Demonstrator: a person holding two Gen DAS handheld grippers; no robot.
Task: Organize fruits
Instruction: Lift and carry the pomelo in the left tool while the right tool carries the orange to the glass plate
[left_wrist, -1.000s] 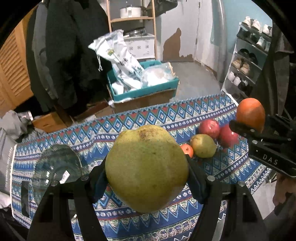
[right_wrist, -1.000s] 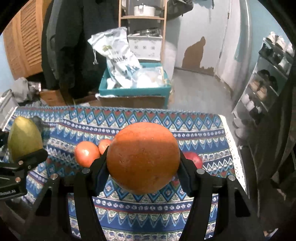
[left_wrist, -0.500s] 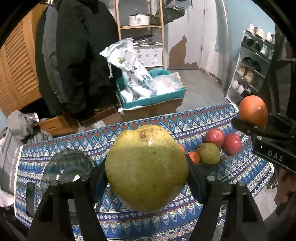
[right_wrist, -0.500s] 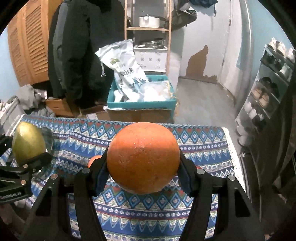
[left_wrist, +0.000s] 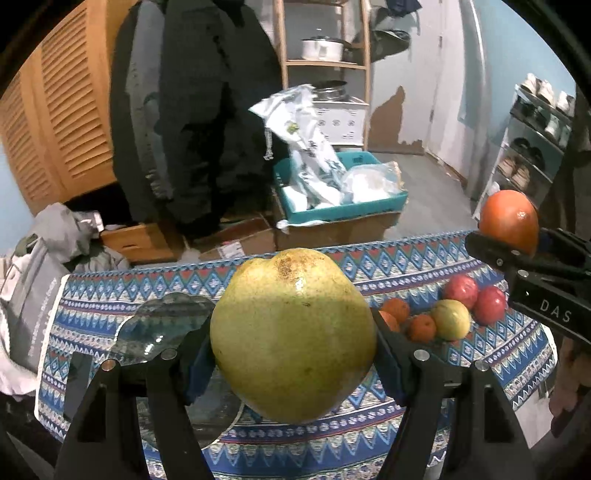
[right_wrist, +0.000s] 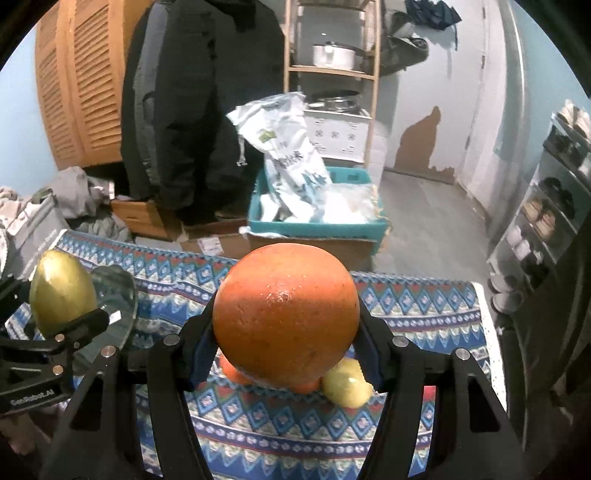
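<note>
Left wrist, pear (left_wrist: 293, 336) clamped in hand-held gripper (left_wrist: 293, 350)

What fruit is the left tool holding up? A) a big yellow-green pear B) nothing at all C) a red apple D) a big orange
A: the left tool is shut on the big yellow-green pear, while the right tool grips the big orange.

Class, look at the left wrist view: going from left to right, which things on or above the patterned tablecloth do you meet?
Glass plate → big yellow-green fruit held in the left claw → small orange fruit → small yellow-green fruit → red apple → large orange held in the right claw.
</note>
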